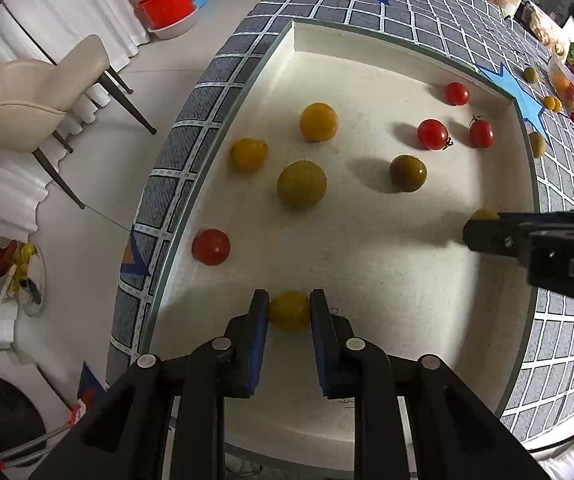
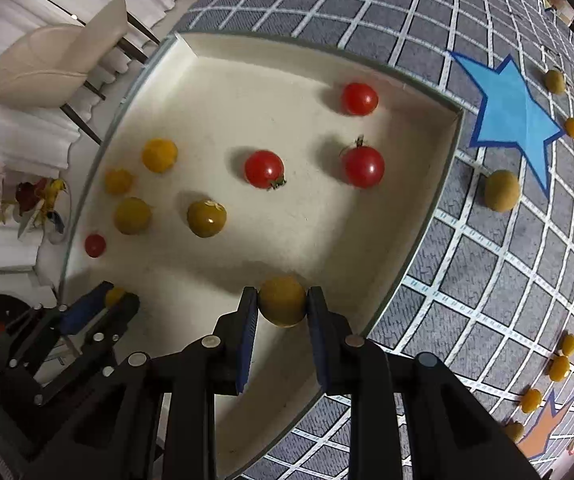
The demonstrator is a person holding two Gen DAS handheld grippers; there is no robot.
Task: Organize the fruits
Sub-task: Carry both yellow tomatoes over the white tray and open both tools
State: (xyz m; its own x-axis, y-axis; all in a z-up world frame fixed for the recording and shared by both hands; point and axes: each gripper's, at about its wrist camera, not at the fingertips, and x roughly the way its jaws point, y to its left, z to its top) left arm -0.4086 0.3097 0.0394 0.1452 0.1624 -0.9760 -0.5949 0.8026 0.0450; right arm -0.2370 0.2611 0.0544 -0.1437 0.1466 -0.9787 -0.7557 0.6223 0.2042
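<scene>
A lived-in home room: a cream upholstered chair on dark slender legs stands before white pleated curtains; stacked red and pink plastic tubs sit on the pale floor; a grid-patterned cloth with paper stars covers the table.

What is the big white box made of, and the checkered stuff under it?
The white tray looks like matte cardboard or stiff paperboard: thin flat walls, sharp folded corners, a slightly grainy floor. The grey checkered mat looks like woven fabric or carpet, showing a fuzzy thread texture, though printed vinyl is possible.
</scene>
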